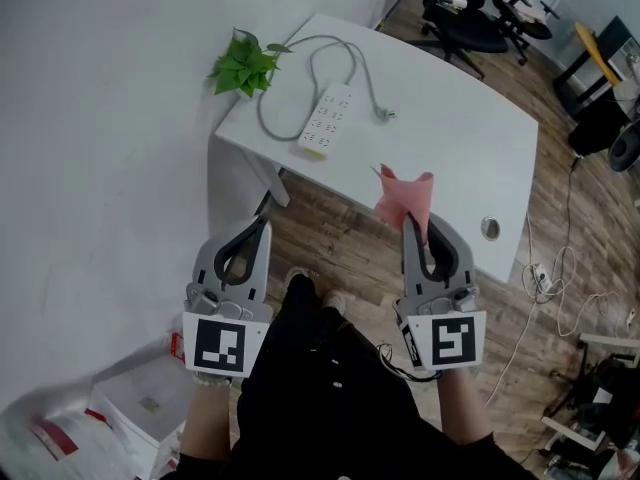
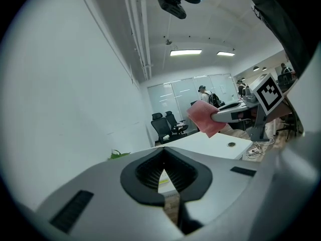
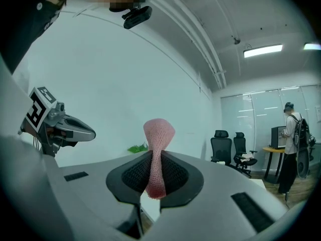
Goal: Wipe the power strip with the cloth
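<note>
The white power strip point(image 1: 325, 120) lies on the white table point(image 1: 455, 138), its grey cord looping behind it. My right gripper point(image 1: 412, 224) is held in the air over the table's near edge, shut on a pink cloth point(image 1: 405, 196) that sticks up from its tip. In the right gripper view the cloth point(image 3: 158, 134) stands pinched between the jaws of the right gripper point(image 3: 154, 170). My left gripper point(image 1: 263, 224) hovers off the table's near left corner, shut with nothing in it. In the left gripper view its jaws point(image 2: 164, 170) meet, and the cloth point(image 2: 204, 117) shows to the right.
A small green plant point(image 1: 243, 65) sits at the table's far left corner. A round cable hole point(image 1: 490, 228) is near the right edge. Black office chairs point(image 1: 465, 13) stand beyond the table. Cables point(image 1: 560, 268) trail on the wooden floor. A person point(image 3: 292, 144) stands far off.
</note>
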The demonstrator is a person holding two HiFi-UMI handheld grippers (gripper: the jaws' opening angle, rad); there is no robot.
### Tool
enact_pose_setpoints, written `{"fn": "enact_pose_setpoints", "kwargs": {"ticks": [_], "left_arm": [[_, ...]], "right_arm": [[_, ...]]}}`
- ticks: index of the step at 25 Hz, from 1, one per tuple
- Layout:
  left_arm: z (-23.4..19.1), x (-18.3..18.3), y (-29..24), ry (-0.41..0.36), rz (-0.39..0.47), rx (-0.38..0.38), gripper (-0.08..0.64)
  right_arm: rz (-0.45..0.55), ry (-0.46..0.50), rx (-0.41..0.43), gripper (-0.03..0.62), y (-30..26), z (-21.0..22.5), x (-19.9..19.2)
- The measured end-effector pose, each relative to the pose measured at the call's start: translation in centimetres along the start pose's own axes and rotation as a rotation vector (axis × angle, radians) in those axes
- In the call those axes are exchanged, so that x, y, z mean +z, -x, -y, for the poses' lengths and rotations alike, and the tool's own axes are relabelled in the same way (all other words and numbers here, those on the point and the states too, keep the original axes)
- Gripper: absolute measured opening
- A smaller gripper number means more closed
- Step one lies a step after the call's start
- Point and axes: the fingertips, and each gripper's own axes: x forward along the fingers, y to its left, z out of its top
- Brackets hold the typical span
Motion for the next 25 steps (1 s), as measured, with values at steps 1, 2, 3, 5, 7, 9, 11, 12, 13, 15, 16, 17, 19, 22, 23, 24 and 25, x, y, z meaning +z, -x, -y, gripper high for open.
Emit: {"fn": "enact_pose_setpoints", "kwargs": {"ticks": [1, 2, 3, 5, 7, 9, 11, 12, 13, 15, 16, 17, 19, 22, 23, 24, 25], "left_arm": [[0.0, -0.2, -0.2, 0.006, -0.008, -0.004, 0.012], [0.0, -0.3, -0.6, 0.010, -0.013, -0.009, 0.012], [0.0, -0.3, -1.0, 0.013, -0.013, -0.017, 0.012], [0.0, -0.3, -2.2, 0.021, -0.008, -0.034, 0.012], [-0.2, -0.3, -3.4, 0.027, -0.001, -0.055, 0.012], [-0.3, -0.3, -4.5, 0.030, 0.008, -0.075, 0.012], [-0.5, -0.2, -5.6, 0.036, 0.019, -0.095, 0.012], [-0.7, -0.2, -6.2, 0.044, 0.023, -0.103, 0.012], [-0.9, -0.1, -6.7, 0.051, 0.027, -0.111, 0.012], [-1.5, -0.1, -7.8, 0.055, 0.032, -0.122, 0.012], [-1.8, -0.1, -8.4, 0.051, 0.035, -0.128, 0.012], [-2.2, -0.1, -8.9, 0.049, 0.037, -0.133, 0.012], [-2.9, -0.1, -10.0, 0.050, 0.042, -0.142, 0.012], [-4.1, -0.3, -11.8, 0.044, 0.044, -0.158, 0.012], [-4.5, -0.4, -12.3, 0.041, 0.041, -0.165, 0.012], [-4.9, -0.6, -12.9, 0.038, 0.037, -0.173, 0.012], [-5.3, -0.7, -13.4, 0.037, 0.033, -0.180, 0.012]], "right_arm": [[-0.008, -0.002, -0.002, 0.060, -0.1, 0.1, -0.3], [-0.016, -0.003, -0.007, 0.060, -0.2, 0.2, -0.5], [-0.023, -0.004, -0.012, 0.060, -0.3, 0.5, -0.7], [-0.034, -0.002, -0.023, 0.060, -0.6, 1.0, -1.0], [-0.043, 0.001, -0.037, 0.060, -1.0, 1.3, -1.3], [-0.051, -0.001, -0.054, 0.060, -1.5, 1.6, -1.4], [-0.061, -0.002, -0.069, 0.060, -2.1, 2.0, -1.6], [-0.068, 0.001, -0.075, 0.060, -2.4, 2.2, -1.7], [-0.075, 0.005, -0.080, 0.060, -2.9, 2.3, -1.8], [-0.084, 0.012, -0.087, 0.060, -3.9, 2.6, -1.8], [-0.086, 0.014, -0.090, 0.060, -4.4, 2.7, -1.7], [-0.088, 0.015, -0.094, 0.060, -4.9, 2.8, -1.6], [-0.094, 0.016, -0.098, 0.060, -6.0, 3.0, -1.6], [-0.104, 0.020, -0.104, 0.060, -8.0, 3.5, -1.6], [-0.108, 0.018, -0.108, 0.060, -8.7, 3.6, -1.6], [-0.111, 0.017, -0.111, 0.060, -9.4, 3.7, -1.6], [-0.114, 0.016, -0.115, 0.060, -10.1, 3.8, -1.5]]}}
